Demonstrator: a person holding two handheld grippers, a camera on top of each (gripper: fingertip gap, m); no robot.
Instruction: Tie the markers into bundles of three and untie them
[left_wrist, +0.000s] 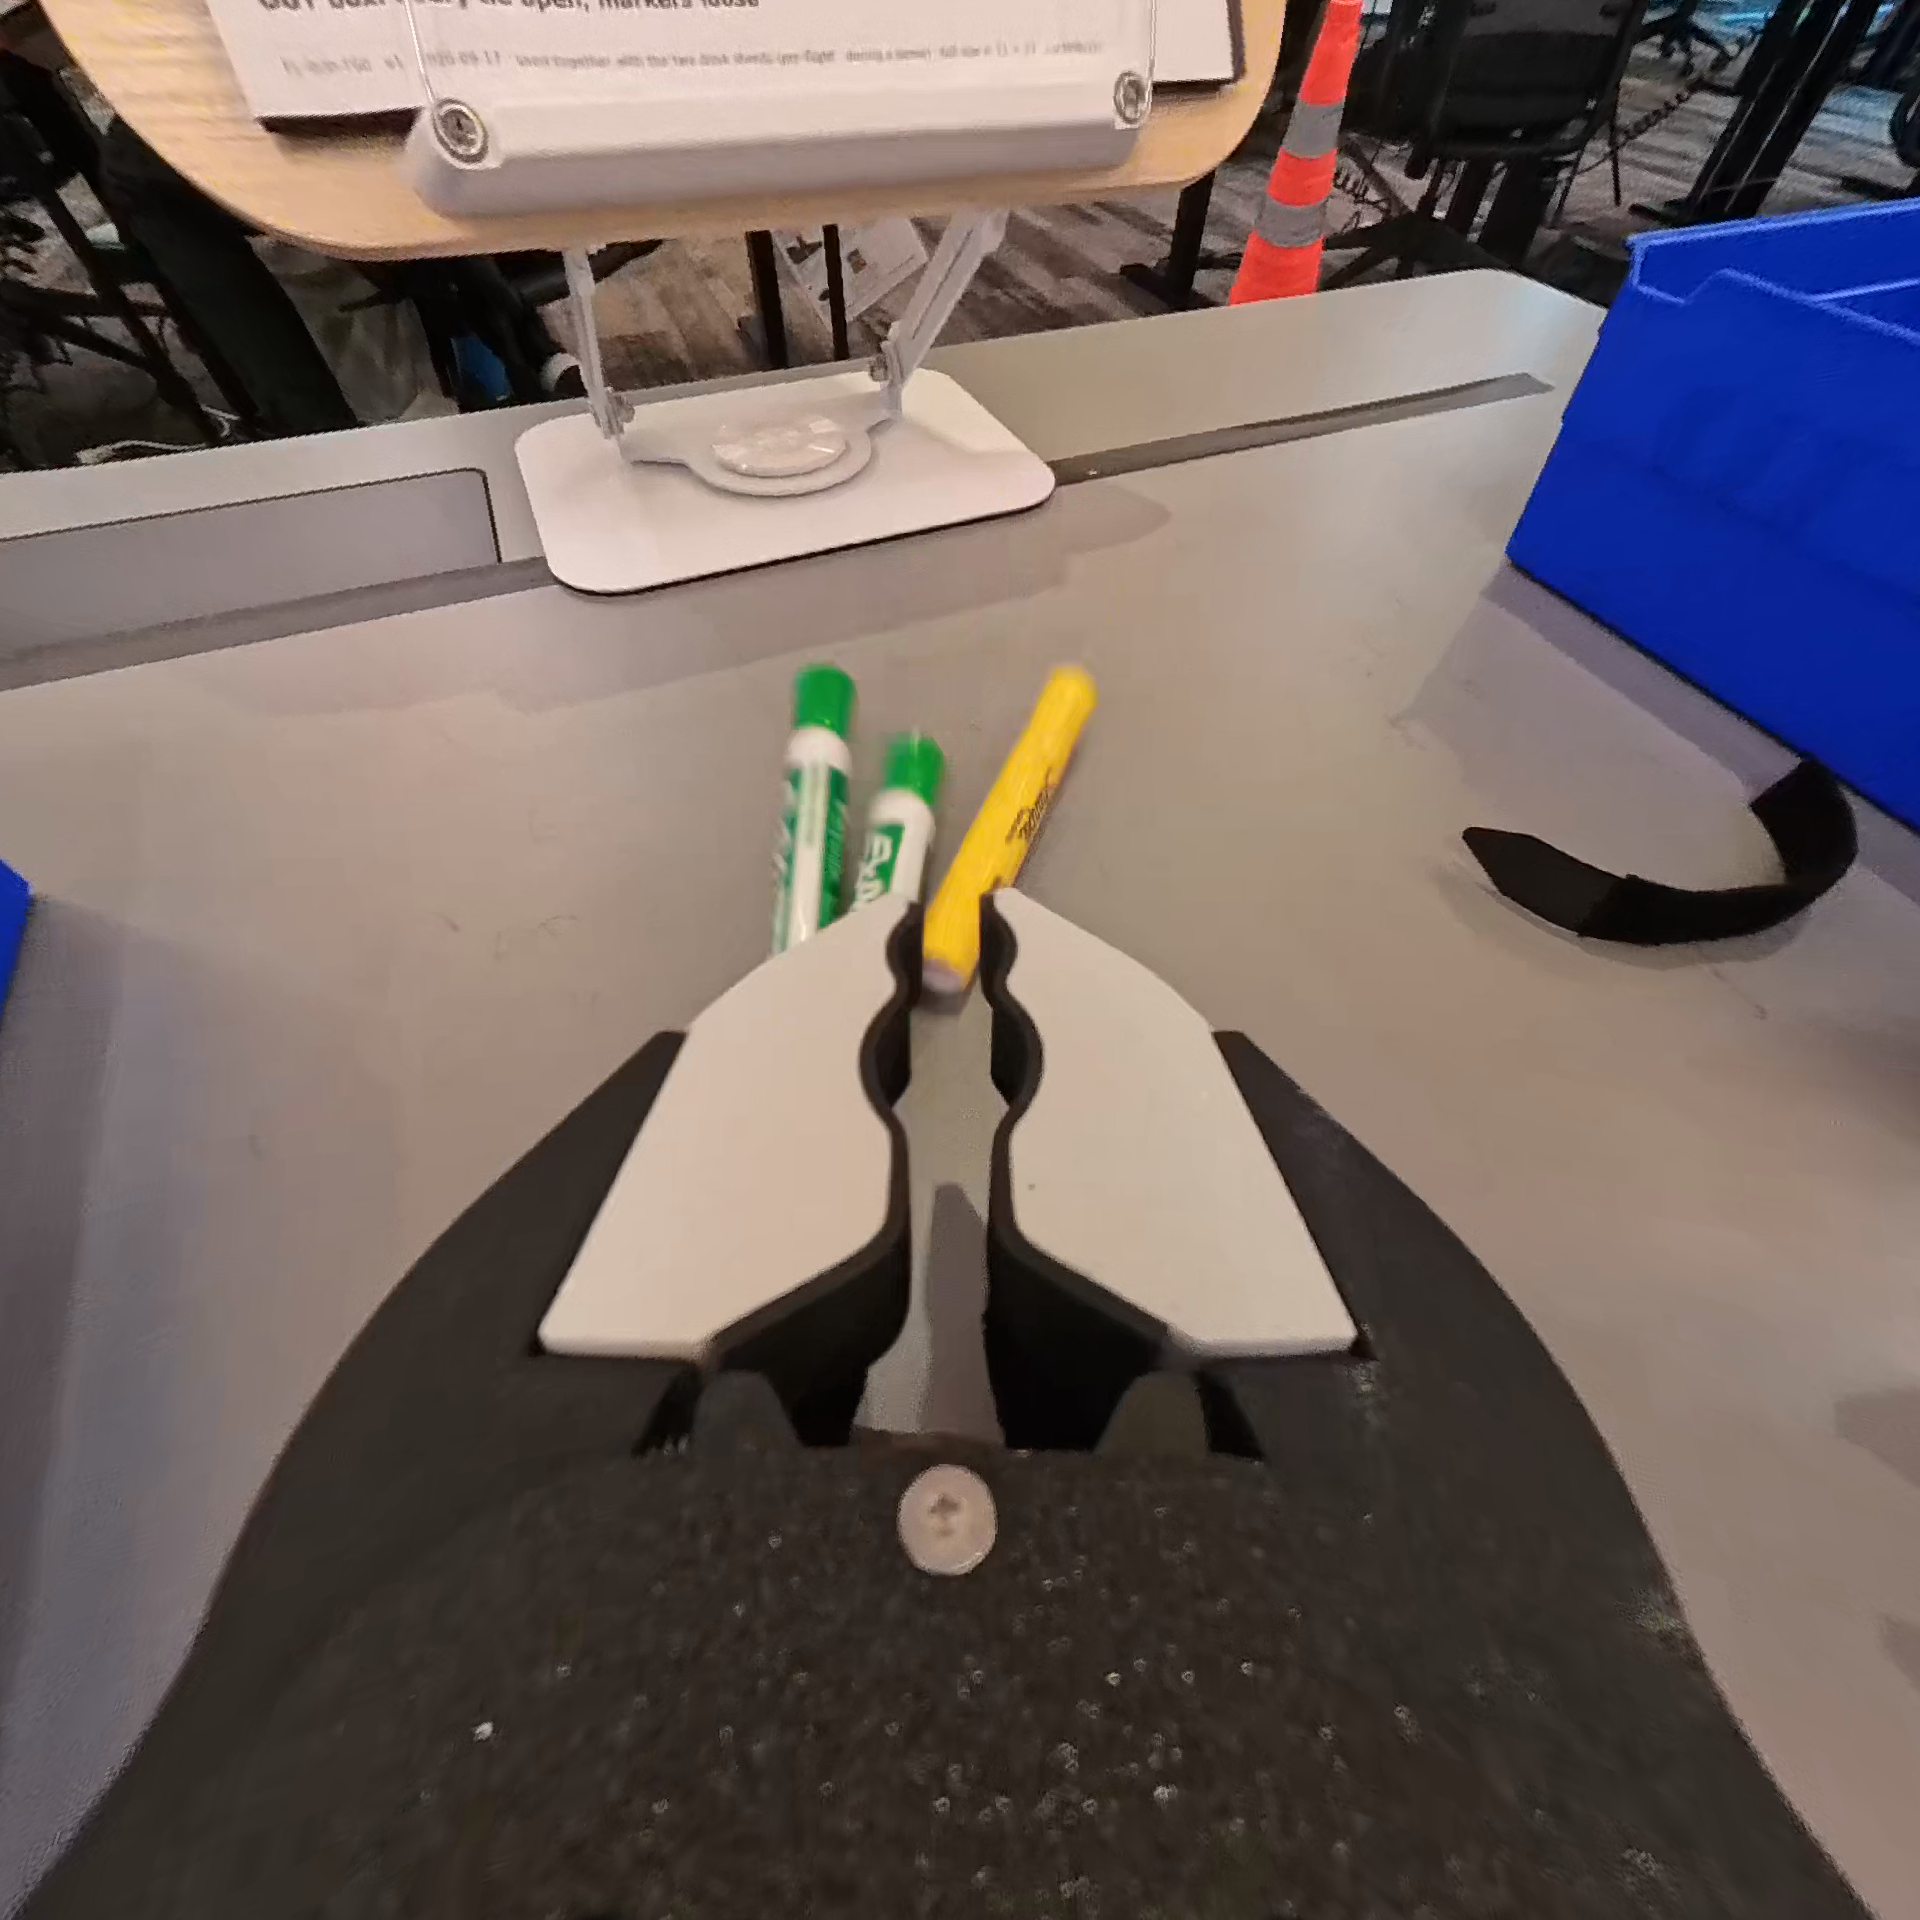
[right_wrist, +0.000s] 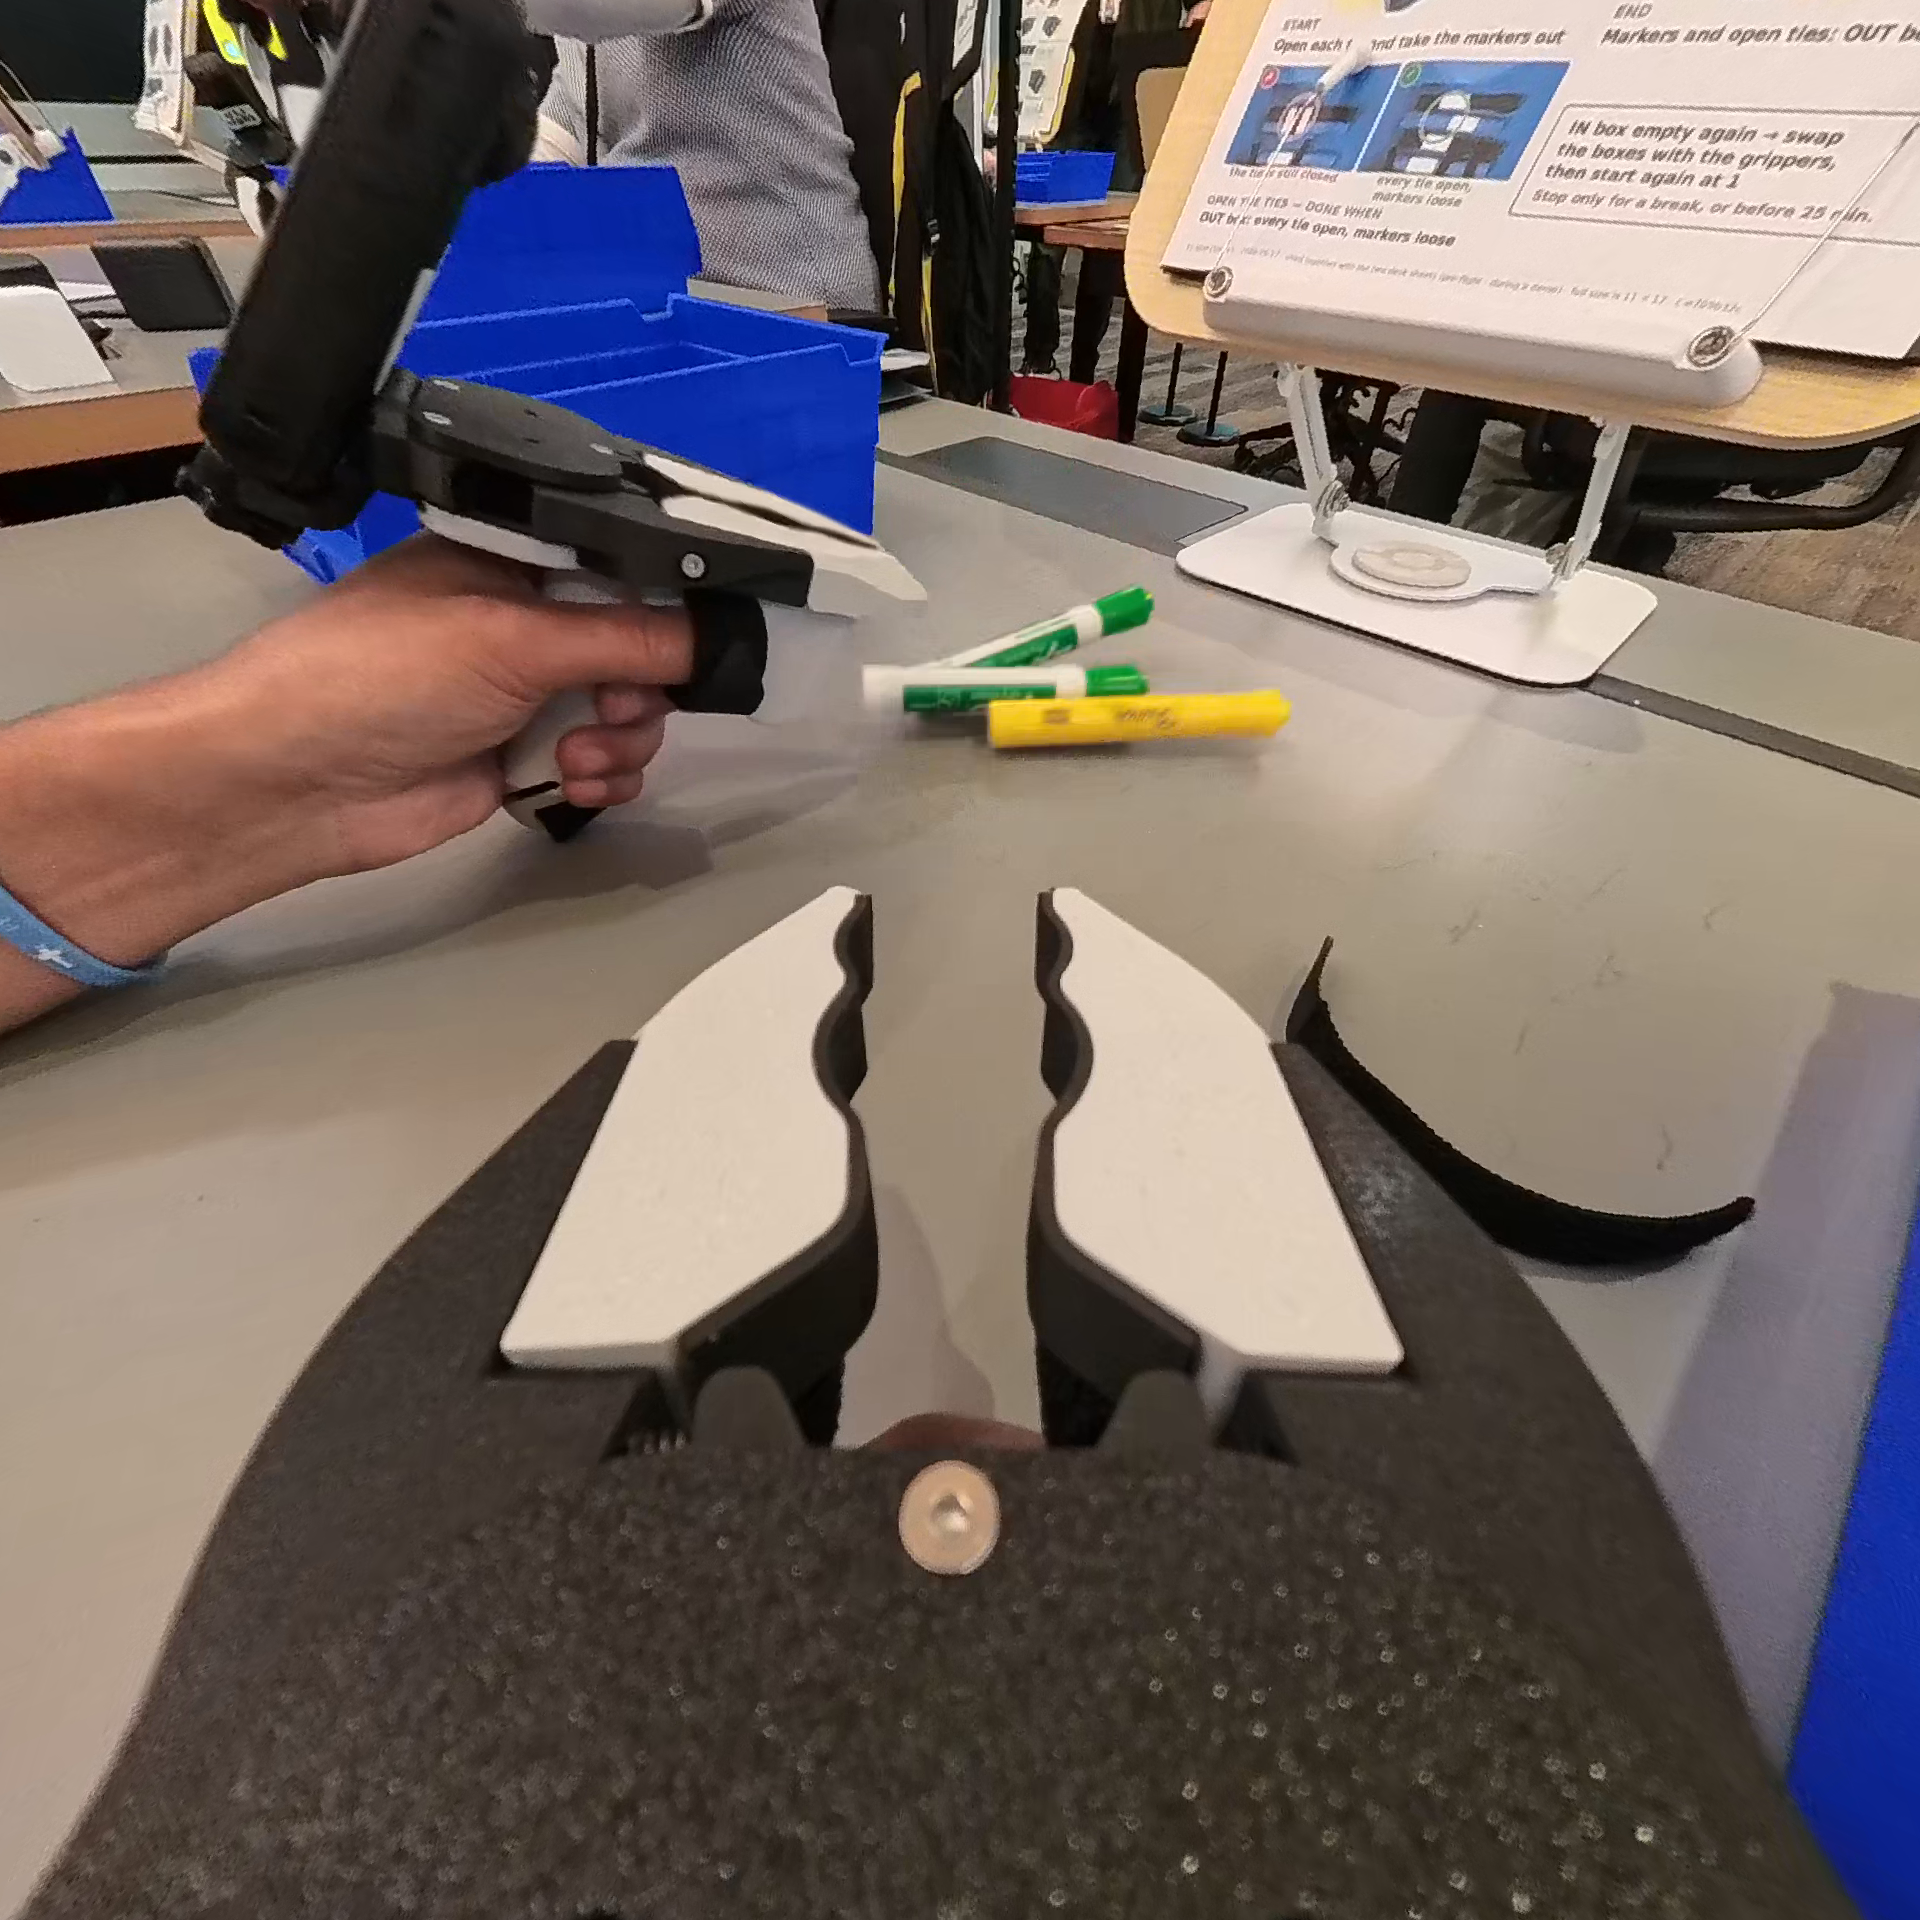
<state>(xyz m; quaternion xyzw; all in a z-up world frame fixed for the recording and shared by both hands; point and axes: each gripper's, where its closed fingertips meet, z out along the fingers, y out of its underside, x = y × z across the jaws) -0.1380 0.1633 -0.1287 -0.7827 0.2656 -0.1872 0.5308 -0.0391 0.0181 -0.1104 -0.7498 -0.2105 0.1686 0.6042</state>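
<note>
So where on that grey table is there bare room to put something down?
The widest bare stretch of the grey table lies between the three markers and the right tool, bordered by the black strap. More lies between the yellow marker and the strap. It is crowded where the left tool hovers at the markers, near the white stand base.
</note>
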